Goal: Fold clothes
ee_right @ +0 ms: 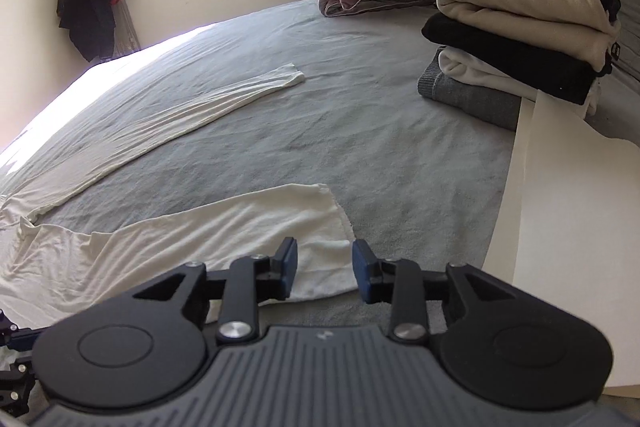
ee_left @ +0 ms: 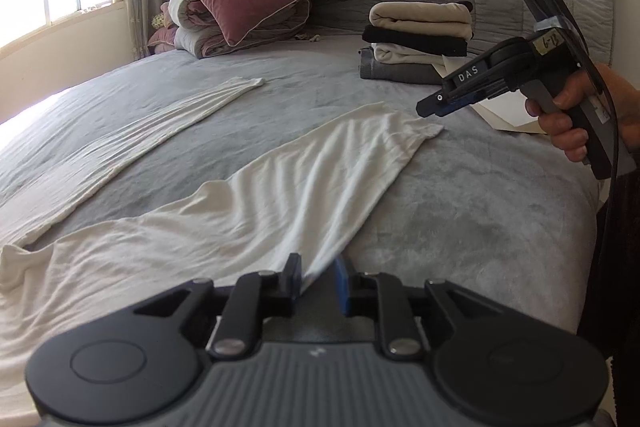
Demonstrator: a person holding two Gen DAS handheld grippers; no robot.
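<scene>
On the gray bed (ee_right: 380, 155), a white shirt (ee_left: 248, 203) is lying flat in front of the stack of folded clothes (ee_right: 520, 55), the left gripper (ee_left: 318, 277) is pinching its edge, and the right gripper (ee_right: 325, 269) is hanging open, holding nothing.

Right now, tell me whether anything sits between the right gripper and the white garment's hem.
Nothing visible does. The right gripper hangs open just over the hem of the white garment, with only bare grey bedspread around it. The cream sheet lies off to the right, clear of it.
</scene>
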